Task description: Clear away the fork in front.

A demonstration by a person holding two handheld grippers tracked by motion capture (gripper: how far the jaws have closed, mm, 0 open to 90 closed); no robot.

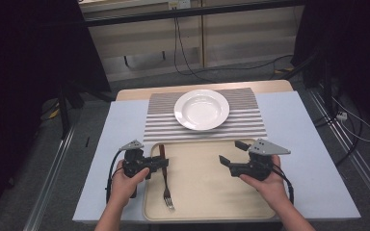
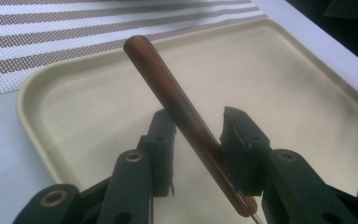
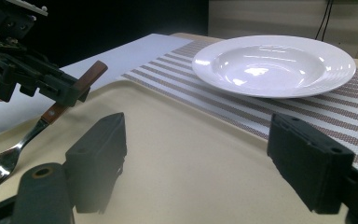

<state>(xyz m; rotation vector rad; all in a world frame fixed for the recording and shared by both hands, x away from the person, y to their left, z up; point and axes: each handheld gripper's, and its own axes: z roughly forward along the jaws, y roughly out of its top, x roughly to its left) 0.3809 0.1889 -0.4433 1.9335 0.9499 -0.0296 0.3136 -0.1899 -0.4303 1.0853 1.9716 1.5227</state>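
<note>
A fork point(image 1: 164, 180) with a brown wooden handle lies tilted on the beige tray point(image 1: 207, 187), tines down near the front edge and handle raised toward the back left corner. My left gripper point(image 1: 165, 164) reaches in from the left, with its jaws on either side of the handle point(image 2: 168, 88). In the left gripper view a strip of tray shows between the handle and the right-hand pad point(image 2: 235, 135), so the pads do not clamp it. My right gripper point(image 1: 230, 151) hovers over the tray's right half, wide open and empty point(image 3: 196, 135). It looks across at the fork point(image 3: 9, 158) and the left gripper point(image 3: 74, 93).
A white deep plate point(image 1: 201, 109) sits on a striped placemat point(image 1: 159, 120) just behind the tray. The table top is pale blue-grey point(image 1: 298, 144). Dark floor, rails and cables surround the table.
</note>
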